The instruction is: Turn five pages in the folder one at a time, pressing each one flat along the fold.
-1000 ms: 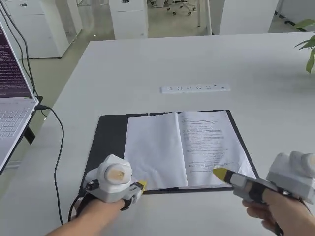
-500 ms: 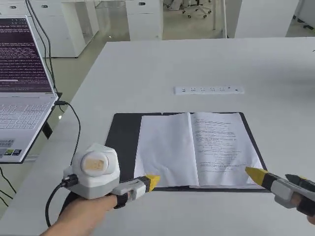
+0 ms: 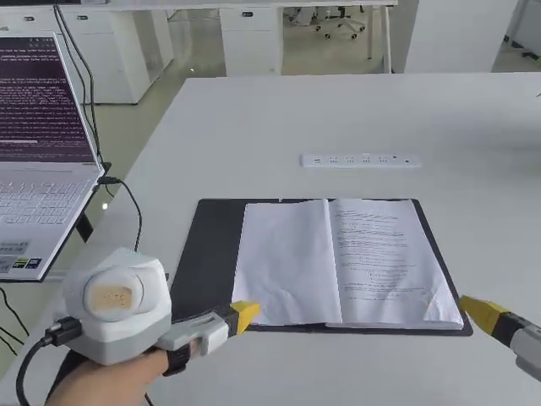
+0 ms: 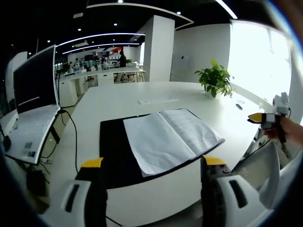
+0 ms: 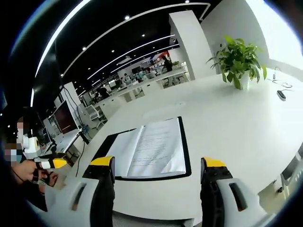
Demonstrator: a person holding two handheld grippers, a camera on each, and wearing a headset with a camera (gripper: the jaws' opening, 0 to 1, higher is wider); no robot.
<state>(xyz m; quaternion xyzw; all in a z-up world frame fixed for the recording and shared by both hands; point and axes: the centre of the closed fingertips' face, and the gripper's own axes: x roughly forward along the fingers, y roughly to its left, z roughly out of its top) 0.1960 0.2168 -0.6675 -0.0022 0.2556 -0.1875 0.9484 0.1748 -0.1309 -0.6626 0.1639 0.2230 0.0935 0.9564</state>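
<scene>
While left tongs [image 4: 152, 162] and right tongs [image 5: 157, 161] gape, folder [image 3: 325, 264] lies open.

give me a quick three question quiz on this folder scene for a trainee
1. True or false: the left gripper and the right gripper both have their jaws open.
2. What lies on the white table beyond the open black folder? A. a white power strip B. a red mug C. scissors
3. Fill in: in the head view, the printed white page lies on the folder's ___ side.
Key: 1 true; 2 A; 3 right.
</scene>
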